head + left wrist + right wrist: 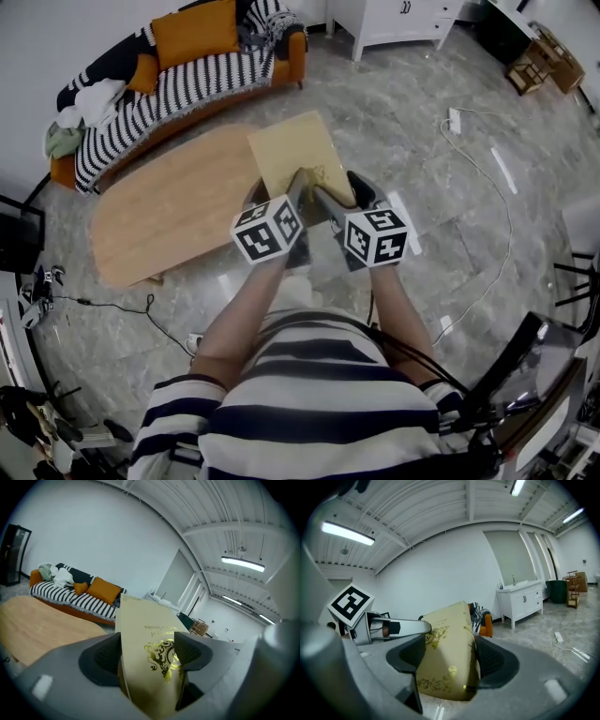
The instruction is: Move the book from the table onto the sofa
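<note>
1. Grey marbled floor [422, 122] across the whole room, with a striped sofa [187, 80] and its orange cushion [195, 31] at the upper left of the head view, and a white cabinet [394, 19] at the top centre.
2. Oval wooden table [159, 216] left of centre, near the sofa but apart from it.
3. Cream book [291, 155] with gold print at the centre of the frame, overlapping the table's right end, its far edge pointing toward the top of the frame.
4. Left gripper [298, 183] on the left part of the book's near edge. In the left gripper view the dark pads pinch the book from either side, with the gold emblem between them.
5. Right gripper [349, 185] just beside it, on the right part of the same edge. Likewise clamped on the book in the right gripper view, cover tilted.
6. Book apparently carried clear of the table top, which lies low at the left of the left gripper view.
</note>
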